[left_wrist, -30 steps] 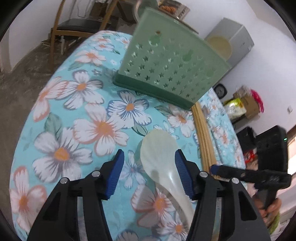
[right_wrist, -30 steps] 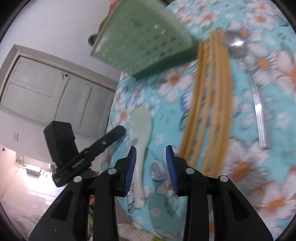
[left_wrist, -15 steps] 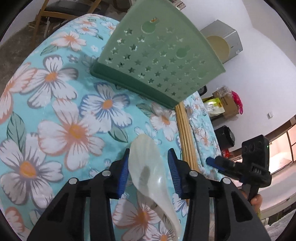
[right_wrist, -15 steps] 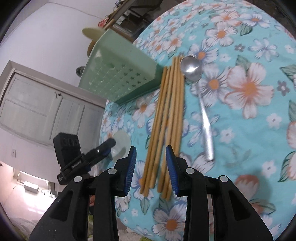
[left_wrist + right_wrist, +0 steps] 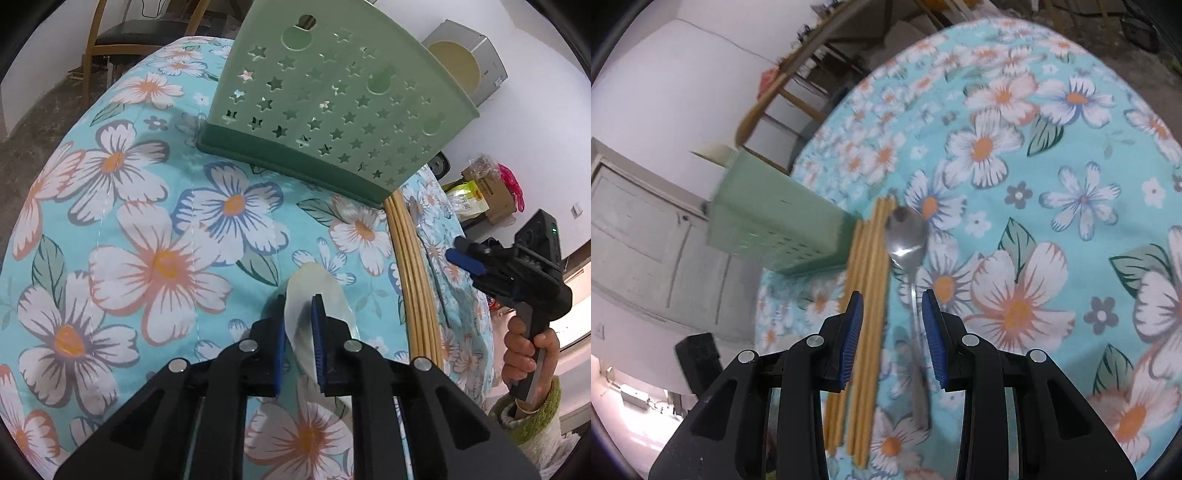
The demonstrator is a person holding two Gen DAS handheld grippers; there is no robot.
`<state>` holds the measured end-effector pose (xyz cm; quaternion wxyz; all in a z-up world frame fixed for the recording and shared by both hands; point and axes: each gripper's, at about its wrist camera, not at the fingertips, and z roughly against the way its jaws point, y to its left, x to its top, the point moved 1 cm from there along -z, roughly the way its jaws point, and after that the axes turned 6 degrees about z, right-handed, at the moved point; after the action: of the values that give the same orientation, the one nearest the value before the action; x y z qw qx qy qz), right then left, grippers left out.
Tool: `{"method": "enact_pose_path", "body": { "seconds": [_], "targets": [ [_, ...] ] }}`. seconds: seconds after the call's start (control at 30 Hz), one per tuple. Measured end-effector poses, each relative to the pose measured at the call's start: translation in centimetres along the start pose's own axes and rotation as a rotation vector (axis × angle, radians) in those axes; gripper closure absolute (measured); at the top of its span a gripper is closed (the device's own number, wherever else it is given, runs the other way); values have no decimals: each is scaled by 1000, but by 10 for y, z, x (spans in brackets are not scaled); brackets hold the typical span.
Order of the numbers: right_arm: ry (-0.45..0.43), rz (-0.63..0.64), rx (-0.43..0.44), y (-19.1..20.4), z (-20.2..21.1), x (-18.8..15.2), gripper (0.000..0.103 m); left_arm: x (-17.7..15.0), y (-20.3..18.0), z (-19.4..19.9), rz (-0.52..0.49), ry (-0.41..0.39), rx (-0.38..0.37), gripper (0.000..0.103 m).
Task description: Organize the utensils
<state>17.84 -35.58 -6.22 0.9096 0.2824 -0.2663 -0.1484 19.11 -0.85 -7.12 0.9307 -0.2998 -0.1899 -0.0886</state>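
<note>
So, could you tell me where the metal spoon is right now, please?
In the right wrist view the metal spoon lies on the floral cloth, just right of the chopsticks, bowl toward the green basket.

Honestly nothing readable anywhere. The cardboard box [image 5: 496, 192] and the yellow-green packet [image 5: 466, 197] at the right of the left wrist view have some print on them, but it's way too small and blurry to make out.

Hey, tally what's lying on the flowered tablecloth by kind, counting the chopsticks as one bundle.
spoons: 2, the white plastic spoon and the metal spoon
chopstick bundle: 1
green holder: 1
Total: 4
</note>
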Motion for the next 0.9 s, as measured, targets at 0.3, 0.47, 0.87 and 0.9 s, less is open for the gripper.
{"method": "enact_pose_path", "body": {
  "seconds": [0.3, 0.47, 0.87, 0.9],
  "targets": [
    [51, 80, -119, 6, -22, -10, 95, 1, 2, -2, 8, 3, -3, 91],
    [38, 49, -109, 1, -16, -13, 100, 1, 2, -2, 14, -3, -9, 91],
    [159, 22, -57, 1, 33, -90, 99, -1, 5, 2, 17, -1, 2, 91],
    [175, 32, -50, 2, 33, -95, 96, -1, 4, 3, 16, -1, 3, 91]
  ]
}}
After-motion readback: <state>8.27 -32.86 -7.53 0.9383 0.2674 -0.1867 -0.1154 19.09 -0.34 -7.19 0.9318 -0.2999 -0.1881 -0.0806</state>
